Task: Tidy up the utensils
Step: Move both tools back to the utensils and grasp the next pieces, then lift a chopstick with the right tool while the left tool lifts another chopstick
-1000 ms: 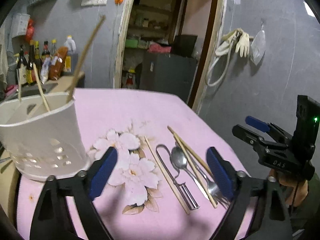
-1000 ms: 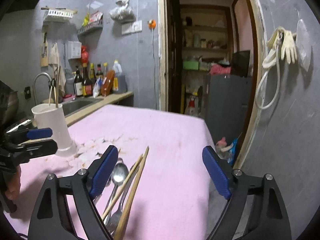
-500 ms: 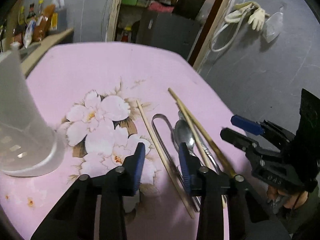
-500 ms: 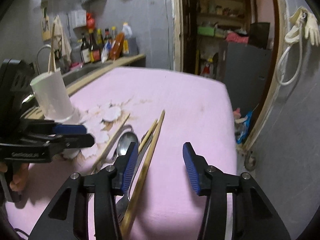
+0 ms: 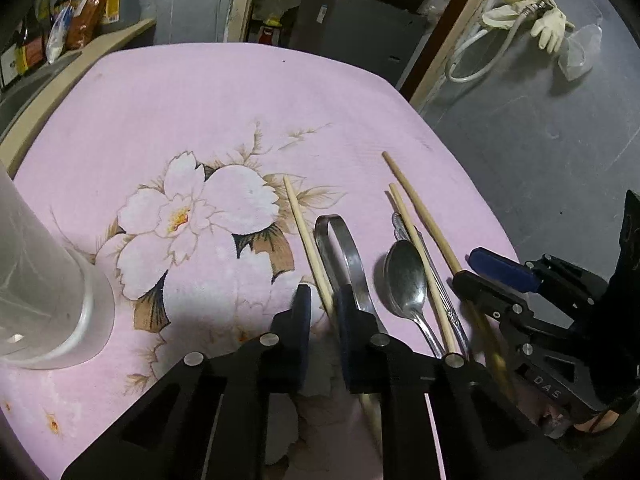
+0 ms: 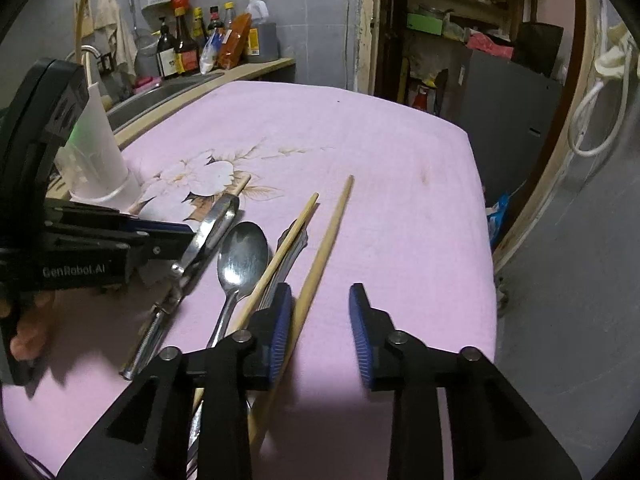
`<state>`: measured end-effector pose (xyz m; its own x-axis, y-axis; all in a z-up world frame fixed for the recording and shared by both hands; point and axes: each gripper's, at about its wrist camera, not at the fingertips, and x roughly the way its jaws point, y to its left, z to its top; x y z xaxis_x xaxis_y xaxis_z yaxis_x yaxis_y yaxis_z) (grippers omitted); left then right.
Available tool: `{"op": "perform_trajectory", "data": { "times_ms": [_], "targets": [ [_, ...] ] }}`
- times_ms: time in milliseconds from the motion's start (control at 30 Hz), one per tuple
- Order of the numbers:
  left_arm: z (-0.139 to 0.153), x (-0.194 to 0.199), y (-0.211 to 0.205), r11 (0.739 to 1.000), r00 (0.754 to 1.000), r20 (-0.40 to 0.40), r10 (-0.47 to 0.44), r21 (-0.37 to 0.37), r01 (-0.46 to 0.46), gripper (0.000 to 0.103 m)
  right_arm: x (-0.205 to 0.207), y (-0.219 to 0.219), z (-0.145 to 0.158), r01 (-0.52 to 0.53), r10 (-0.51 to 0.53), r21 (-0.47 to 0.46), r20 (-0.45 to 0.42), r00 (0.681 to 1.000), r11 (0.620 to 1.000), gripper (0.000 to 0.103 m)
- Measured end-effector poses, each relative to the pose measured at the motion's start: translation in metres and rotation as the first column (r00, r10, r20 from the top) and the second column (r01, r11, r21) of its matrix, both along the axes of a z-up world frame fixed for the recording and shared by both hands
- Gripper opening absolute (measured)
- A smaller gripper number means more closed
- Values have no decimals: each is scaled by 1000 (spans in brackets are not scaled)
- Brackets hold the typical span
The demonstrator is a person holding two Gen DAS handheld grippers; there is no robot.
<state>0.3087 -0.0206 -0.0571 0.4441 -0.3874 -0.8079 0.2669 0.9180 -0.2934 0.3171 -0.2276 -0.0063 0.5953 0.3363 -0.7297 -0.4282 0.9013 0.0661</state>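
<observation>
Utensils lie side by side on the pink flowered cloth (image 5: 168,92): a lone chopstick (image 5: 306,236), a metal peeler (image 5: 344,248), a spoon (image 5: 404,276), a fork under a second chopstick (image 5: 416,240), and a third chopstick (image 5: 424,212). My left gripper (image 5: 322,320) is low over the cloth, its jaws narrowed around the lone chopstick with a small gap still showing. My right gripper (image 6: 320,320) is open, its left finger beside the outermost chopstick (image 6: 326,240). The white utensil holder (image 5: 36,292) stands at the left.
A counter with sauce bottles (image 6: 188,48) and a sink lies behind the table. The cloth's right edge (image 6: 480,216) drops off toward a grey wall with hanging gloves (image 5: 548,28). A doorway opens at the back.
Both grippers have come down and forward toward the utensils and narrowed from wide open. The left now straddles the lone chopstick; the right sits beside the outermost chopstick.
</observation>
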Motion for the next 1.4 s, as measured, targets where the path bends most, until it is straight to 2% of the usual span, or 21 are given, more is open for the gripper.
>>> {"op": "perform_trajectory", "data": {
  "times_ms": [200,300,367,533,567,600,733,867,1000,1067,1133,1267,1333,1400],
  "targets": [
    [2,15,-6,1000,1000,-27,-8,11,8,10,21,2,-4,28,-28,18,-52,998,999,20],
    [2,20,-12,1000,999,-41,-11,12,12,10,37,0,-6,50,-45,54,-93,995,997,20],
    [3,23,-11,1000,998,-58,-2,11,2,7,46,-1,-7,58,-49,79,-122,991,995,21],
    [3,25,-3,999,995,-97,37,-29,-40,3,58,0,-5,78,-62,93,-167,984,993,20],
    [3,22,-1,999,994,-99,43,-30,-46,3,58,1,-4,83,-66,94,-170,983,992,16],
    [4,20,1,998,994,-102,45,-29,-49,2,57,0,-4,84,-64,108,-177,982,991,11],
    [8,8,11,998,994,-100,52,-39,-57,2,54,-12,-5,127,-75,210,-239,968,969,5],
    [17,-13,14,997,996,-63,57,-54,-60,2,40,-21,-2,150,-86,275,-230,969,950,4],
    [37,-43,14,998,996,76,50,-43,-47,2,15,-27,12,150,-105,336,-148,983,930,4],
    [49,-58,17,998,986,160,44,-52,-36,2,0,-27,23,141,-125,361,-69,990,922,4],
    [64,-73,22,997,964,263,40,-68,-23,2,-17,-26,37,116,-144,403,39,989,908,4],
    [97,-95,34,996,903,428,30,-91,10,2,-51,-12,69,42,-182,441,280,943,897,4],
    [116,-105,44,995,861,508,34,-96,17,2,-65,-1,85,-12,-194,469,389,901,883,4],
    [130,-106,47,995,831,555,50,-103,9,2,-70,11,98,-53,-203,482,463,863,875,4]
  ]
}}
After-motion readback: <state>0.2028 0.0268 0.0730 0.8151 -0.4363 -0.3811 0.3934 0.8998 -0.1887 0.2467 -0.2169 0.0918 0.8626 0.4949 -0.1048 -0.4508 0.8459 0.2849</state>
